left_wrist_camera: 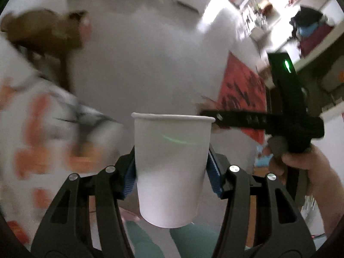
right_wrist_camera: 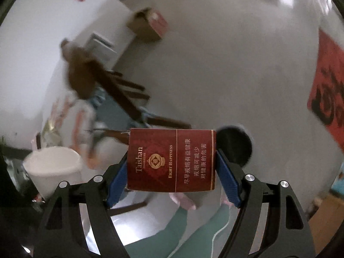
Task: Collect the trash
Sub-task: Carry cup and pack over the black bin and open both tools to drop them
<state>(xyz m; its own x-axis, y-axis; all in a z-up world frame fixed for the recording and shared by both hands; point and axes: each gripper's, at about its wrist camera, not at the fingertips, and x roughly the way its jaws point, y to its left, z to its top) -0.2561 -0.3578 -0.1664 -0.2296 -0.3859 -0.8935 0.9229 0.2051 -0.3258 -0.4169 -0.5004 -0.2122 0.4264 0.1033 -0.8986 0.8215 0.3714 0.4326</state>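
Observation:
In the left wrist view a white paper cup (left_wrist_camera: 171, 167) stands upright between the blue pads (left_wrist_camera: 129, 178) of my left gripper (left_wrist_camera: 172, 159), which is shut on its sides. In the right wrist view a dark red cigarette pack (right_wrist_camera: 171, 160) printed "Taishan" lies sideways between the blue pads (right_wrist_camera: 228, 178) of my right gripper (right_wrist_camera: 172, 158), which is shut on its two ends. The right gripper's black body (left_wrist_camera: 288, 116) also shows at the right of the left wrist view, held by a hand (left_wrist_camera: 311, 172). Both grippers point down at a pale floor.
A dark wooden chair (right_wrist_camera: 103, 79) stands to the left, with a cardboard box (right_wrist_camera: 148, 24) farther back. Red paper with black characters (right_wrist_camera: 329, 90) lies on the floor at the right. A black round object (right_wrist_camera: 236, 144) sits behind the pack. A blurred white vessel (right_wrist_camera: 51, 167) is lower left. Teal-trousered legs (right_wrist_camera: 193, 225) are below.

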